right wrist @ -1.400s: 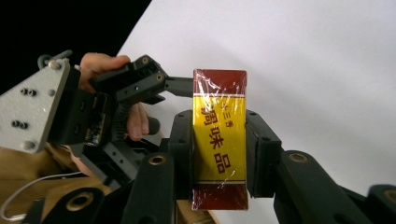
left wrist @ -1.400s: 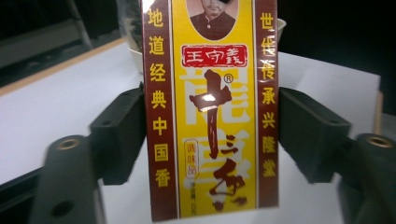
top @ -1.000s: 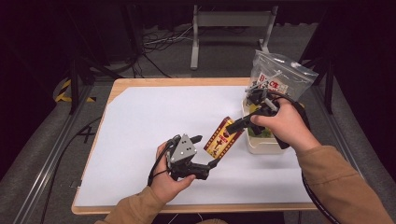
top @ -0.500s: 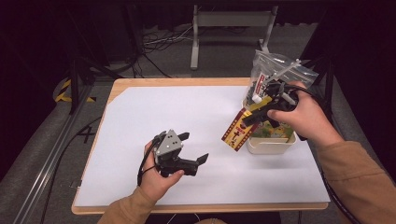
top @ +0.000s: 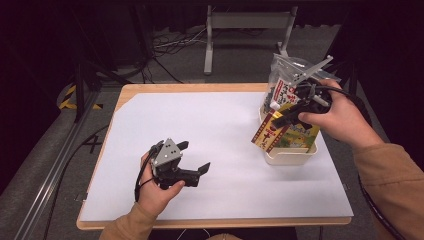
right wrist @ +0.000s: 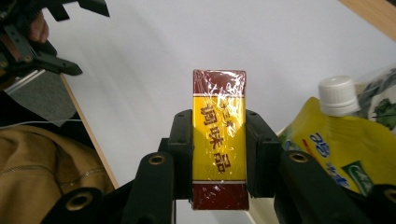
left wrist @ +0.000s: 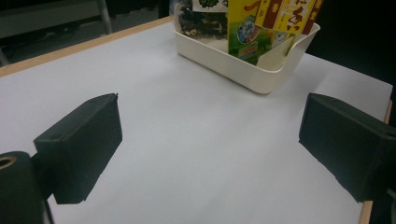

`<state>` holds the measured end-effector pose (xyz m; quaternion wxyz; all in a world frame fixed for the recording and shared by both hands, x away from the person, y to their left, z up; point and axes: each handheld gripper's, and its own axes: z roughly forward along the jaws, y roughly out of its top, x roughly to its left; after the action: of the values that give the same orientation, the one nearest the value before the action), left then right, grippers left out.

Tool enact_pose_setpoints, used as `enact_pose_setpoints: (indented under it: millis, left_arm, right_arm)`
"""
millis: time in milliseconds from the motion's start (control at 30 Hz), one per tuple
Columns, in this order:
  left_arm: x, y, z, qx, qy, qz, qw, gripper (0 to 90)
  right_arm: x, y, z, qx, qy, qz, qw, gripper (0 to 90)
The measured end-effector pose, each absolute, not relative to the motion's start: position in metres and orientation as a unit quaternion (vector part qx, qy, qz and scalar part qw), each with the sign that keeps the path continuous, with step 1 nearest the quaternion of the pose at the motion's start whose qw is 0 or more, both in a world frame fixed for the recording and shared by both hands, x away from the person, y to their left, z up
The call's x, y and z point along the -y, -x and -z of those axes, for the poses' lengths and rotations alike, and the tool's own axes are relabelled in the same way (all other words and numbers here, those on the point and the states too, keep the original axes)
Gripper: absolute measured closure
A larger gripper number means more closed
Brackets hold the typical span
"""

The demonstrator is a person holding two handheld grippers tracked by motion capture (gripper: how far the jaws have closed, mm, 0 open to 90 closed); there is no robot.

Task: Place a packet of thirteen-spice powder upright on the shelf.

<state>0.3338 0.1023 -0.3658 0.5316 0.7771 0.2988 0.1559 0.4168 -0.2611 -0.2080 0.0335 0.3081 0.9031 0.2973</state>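
The right gripper is clamped on a red and yellow packet, one jaw against each long edge, and holds it tilted over the near-left corner of the white tub at the right side of the tabletop. In the high view the packet hangs partly outside the tub's rim, with a yellow spouted pouch and a clear bag already standing inside.

The packet is wrapped in shiny film that crinkles and glints, so it is likely slippery, and a flat carton of this kind is probably light and fairly stiff. Squeezing across the narrow width, as now, looks sound: the edges resist crushing better than the broad faces would. A grip near the middle of its length should keep it from pivoting, and too hard a squeeze could dent it.

The left gripper sits low over the bare tabletop, well apart from the tub, its jaws wide apart after just opening, with nothing between them.
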Motion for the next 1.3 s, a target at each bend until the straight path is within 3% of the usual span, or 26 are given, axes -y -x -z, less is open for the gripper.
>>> enact_pose_setpoints:
  millis: [200,967,1300]
  left_arm:
    - [-0.112,-0.336,0.366,-0.302,-0.784,-0.154,0.521,3.1]
    - [-0.12,-0.338,0.363,-0.31,-0.776,-0.172,0.522,4.1]
    - [-0.123,-0.338,0.362,-0.317,-0.767,-0.179,0.529,4.3]
  right_arm:
    - [0.27,-0.417,0.199,-0.913,-0.286,-0.283,0.06,68.4]
    - [0.286,-0.414,0.195,-0.948,-0.187,-0.219,0.134,68.5]
    - [0.287,-0.414,0.2,-0.958,-0.147,-0.209,0.132,68.4]
